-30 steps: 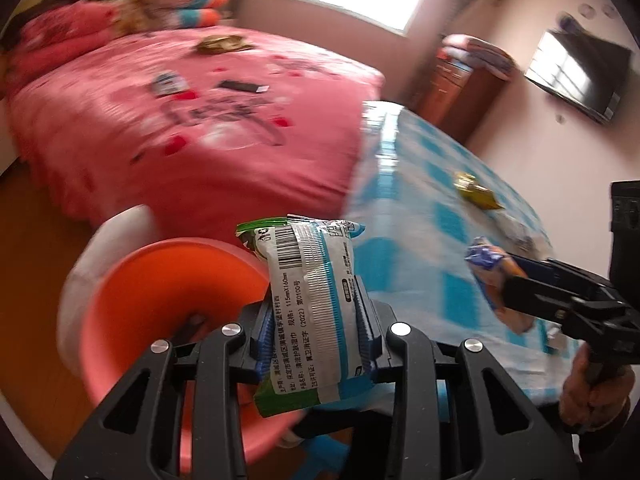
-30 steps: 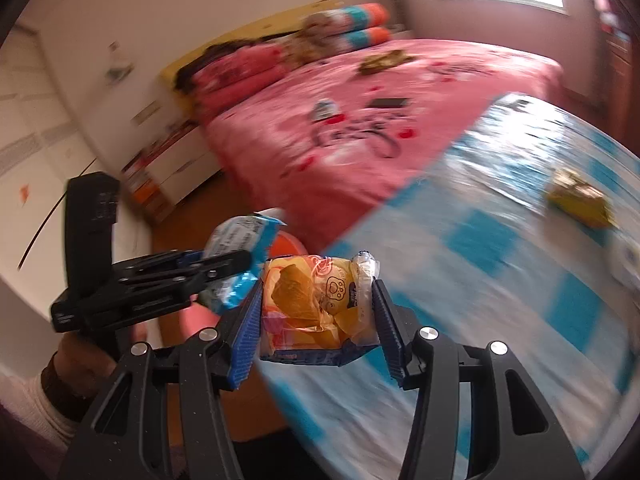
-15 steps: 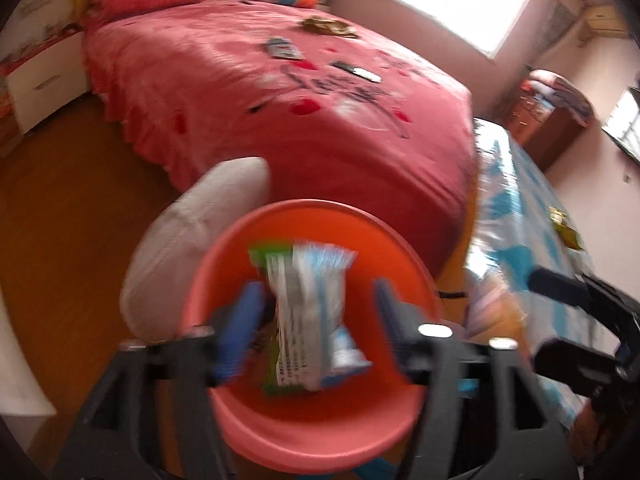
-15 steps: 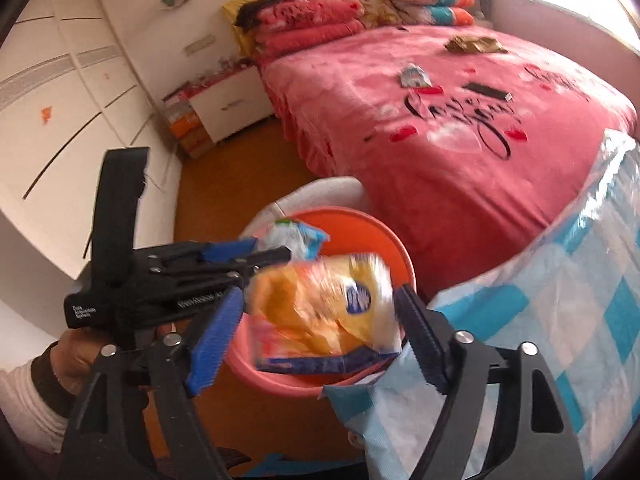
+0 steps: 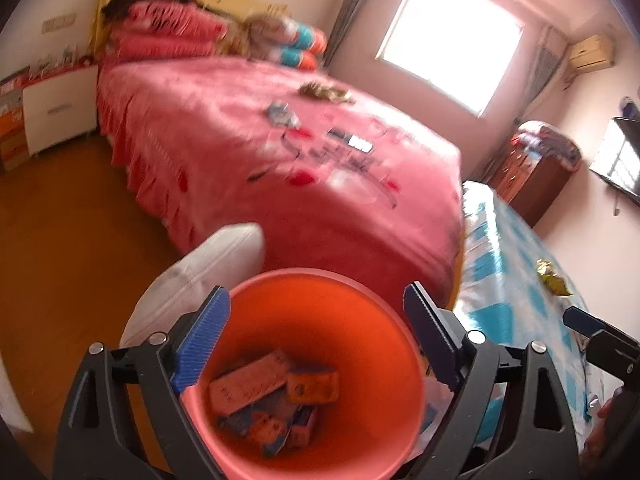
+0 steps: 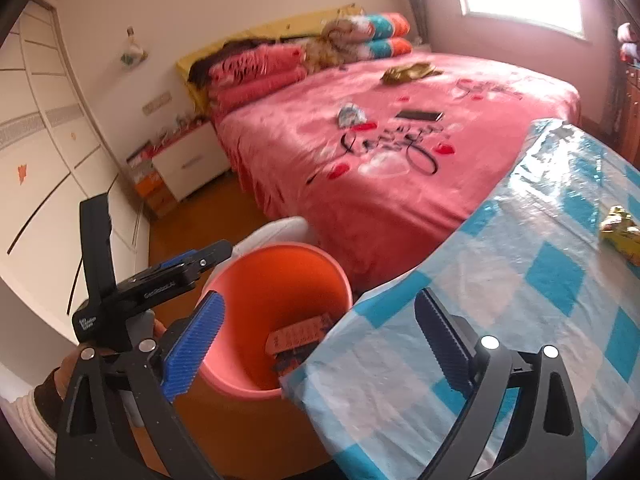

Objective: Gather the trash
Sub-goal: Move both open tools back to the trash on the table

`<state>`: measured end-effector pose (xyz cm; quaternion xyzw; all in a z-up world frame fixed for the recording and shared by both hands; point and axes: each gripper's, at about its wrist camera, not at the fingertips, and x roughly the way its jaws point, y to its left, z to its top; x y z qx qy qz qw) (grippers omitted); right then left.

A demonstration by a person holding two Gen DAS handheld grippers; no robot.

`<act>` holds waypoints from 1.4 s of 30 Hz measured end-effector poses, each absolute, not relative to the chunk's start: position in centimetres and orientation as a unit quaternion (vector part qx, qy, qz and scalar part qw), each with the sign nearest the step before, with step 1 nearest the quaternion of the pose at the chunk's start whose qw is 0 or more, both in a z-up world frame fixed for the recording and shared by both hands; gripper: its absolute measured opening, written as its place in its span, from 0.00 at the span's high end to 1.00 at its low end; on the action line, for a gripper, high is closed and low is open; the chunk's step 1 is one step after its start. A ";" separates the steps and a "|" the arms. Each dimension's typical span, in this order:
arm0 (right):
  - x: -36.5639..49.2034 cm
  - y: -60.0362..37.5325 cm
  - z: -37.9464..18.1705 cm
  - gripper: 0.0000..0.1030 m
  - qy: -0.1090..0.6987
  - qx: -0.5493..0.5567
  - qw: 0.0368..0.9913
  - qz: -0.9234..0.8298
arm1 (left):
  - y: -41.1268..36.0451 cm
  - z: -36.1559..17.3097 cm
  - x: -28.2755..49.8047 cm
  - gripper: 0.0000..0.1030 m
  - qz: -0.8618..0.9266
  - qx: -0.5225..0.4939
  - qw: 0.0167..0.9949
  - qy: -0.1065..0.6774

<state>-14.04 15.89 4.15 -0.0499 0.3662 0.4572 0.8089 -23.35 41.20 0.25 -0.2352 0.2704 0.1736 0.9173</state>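
Observation:
An orange trash bucket [image 5: 320,308] stands on the floor between the bed and the table; it also shows in the right wrist view [image 6: 276,276]. Several wrappers [image 5: 276,400] lie in its bottom. My left gripper [image 5: 316,344] is open and empty right above the bucket. My right gripper [image 6: 320,340] is open and empty over the bucket's rim and the table corner. A yellow wrapper [image 6: 620,232] lies on the blue-checked table [image 6: 520,280]. A small packet [image 6: 350,114] and a golden wrapper [image 6: 408,72] lie on the pink bed [image 6: 400,140].
A white bag [image 5: 204,268] leans beside the bucket. A dark phone [image 6: 418,115] lies on the bed. A white nightstand [image 6: 188,164] stands by the bed's head. A brown cabinet [image 5: 532,176] stands beyond the table. The floor is wooden.
Both grippers opened over the bucket. The white-green packet left my left gripper and the yellow packet left my right one; both now lie in the bucket.

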 end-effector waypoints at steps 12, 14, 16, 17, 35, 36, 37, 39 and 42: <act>-14.2 11.1 5.6 0.05 0.317 -0.015 0.841 0.438 | 35.9 3.9 -22.1 0.13 0.119 -0.154 0.951 0.239; -14.1 10.3 5.6 0.05 0.316 -0.003 0.844 0.434 | 35.2 4.5 -21.8 0.13 0.117 -0.145 0.952 0.244; -14.1 9.4 5.6 0.05 0.314 0.006 0.847 0.429 | 34.5 5.0 -21.5 0.13 0.129 -0.130 0.950 0.251; -14.1 9.1 5.6 0.05 0.313 0.008 0.849 0.426 | 34.2 5.1 -21.3 0.13 0.130 -0.124 0.949 0.258; -12.2 2.3 4.0 0.05 0.313 0.071 0.862 0.393 | 29.2 5.2 -18.3 0.13 0.064 -0.125 0.936 0.323; -12.1 1.8 4.0 0.05 0.312 0.075 0.863 0.390 | 28.8 5.2 -18.2 0.13 0.061 -0.122 0.936 0.325; -11.9 1.2 4.0 0.05 0.312 0.082 0.864 0.386 | 28.3 5.2 -17.9 0.13 0.056 -0.119 0.935 0.329; -11.6 0.0 3.9 0.05 0.312 0.093 0.868 0.376 | 27.2 5.0 -17.5 0.13 0.046 -0.113 0.933 0.338; -10.9 -1.5 3.7 0.05 0.313 0.106 0.871 0.364 | 25.6 4.7 -16.8 0.13 0.034 -0.100 0.931 0.349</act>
